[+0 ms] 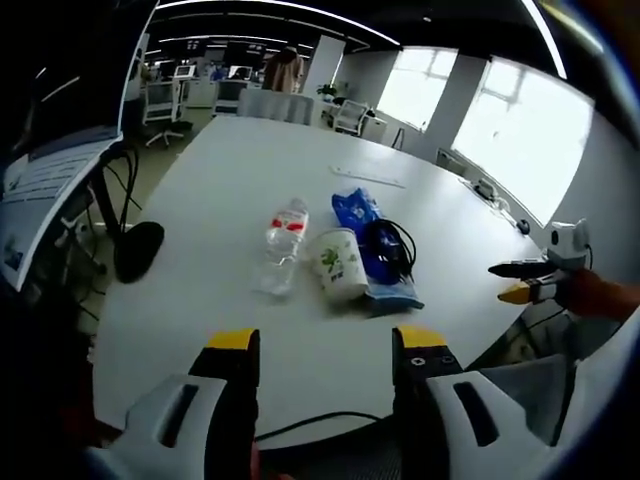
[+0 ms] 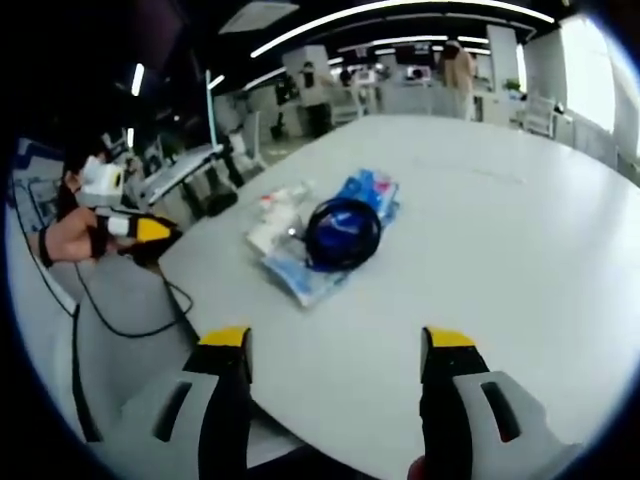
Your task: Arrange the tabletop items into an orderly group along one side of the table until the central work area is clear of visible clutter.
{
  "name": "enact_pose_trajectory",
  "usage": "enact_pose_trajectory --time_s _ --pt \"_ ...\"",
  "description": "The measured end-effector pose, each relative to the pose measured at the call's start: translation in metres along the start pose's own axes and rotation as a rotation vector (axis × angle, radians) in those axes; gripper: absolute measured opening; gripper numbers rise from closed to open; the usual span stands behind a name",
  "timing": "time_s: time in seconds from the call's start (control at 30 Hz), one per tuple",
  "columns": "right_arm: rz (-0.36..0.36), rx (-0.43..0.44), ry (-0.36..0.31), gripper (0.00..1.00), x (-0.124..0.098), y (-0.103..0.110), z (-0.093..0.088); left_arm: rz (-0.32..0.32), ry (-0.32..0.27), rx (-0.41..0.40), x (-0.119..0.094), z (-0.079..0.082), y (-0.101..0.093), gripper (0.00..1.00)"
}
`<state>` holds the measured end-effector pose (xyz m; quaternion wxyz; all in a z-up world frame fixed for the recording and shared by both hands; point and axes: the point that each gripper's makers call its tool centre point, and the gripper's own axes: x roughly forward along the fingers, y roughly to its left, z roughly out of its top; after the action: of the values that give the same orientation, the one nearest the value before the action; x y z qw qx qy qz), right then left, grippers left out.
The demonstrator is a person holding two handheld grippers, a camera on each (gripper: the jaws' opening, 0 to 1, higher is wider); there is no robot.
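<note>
On the white table (image 1: 230, 170) lies a small cluster. A clear plastic bottle (image 1: 284, 240) with a red label lies on its side. Next to it a paper cup (image 1: 338, 263) is tipped over. A blue packet (image 1: 360, 212) lies under a coiled dark cable (image 1: 388, 246). My left gripper (image 1: 325, 345) is open at the near table edge, short of the cluster. From the other side, the cable (image 2: 342, 232) rests on the blue packet (image 2: 372, 187), with cup (image 2: 268, 237) and bottle (image 2: 283, 196) behind. My right gripper (image 2: 337, 345) is open above bare table (image 2: 500, 230).
A long white strip (image 1: 368, 177) lies farther back on the table. A black round stand base (image 1: 138, 250) and a desk with a screen stand off the table's left. Office chairs (image 1: 165, 105) and a person stand at the far end. A loose cable (image 2: 130, 310) hangs below the table edge.
</note>
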<state>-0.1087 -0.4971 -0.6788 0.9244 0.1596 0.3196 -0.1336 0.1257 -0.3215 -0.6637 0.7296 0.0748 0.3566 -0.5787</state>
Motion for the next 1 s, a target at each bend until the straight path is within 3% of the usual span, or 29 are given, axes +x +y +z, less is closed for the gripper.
enact_pose_trajectory --time_s 0.33,0.6,1.0 --pt "0.003 0.022 0.044 0.68 0.001 0.004 -0.016 -0.004 0.031 0.002 0.005 -0.011 0.002 0.53" --pt "0.018 0.031 0.033 0.67 0.002 0.01 -0.01 -0.015 0.058 0.012 0.012 -0.017 0.001 0.52" --pt "0.012 0.043 0.041 0.65 0.005 0.024 -0.009 -0.024 0.089 0.018 0.028 -0.006 0.013 0.49"
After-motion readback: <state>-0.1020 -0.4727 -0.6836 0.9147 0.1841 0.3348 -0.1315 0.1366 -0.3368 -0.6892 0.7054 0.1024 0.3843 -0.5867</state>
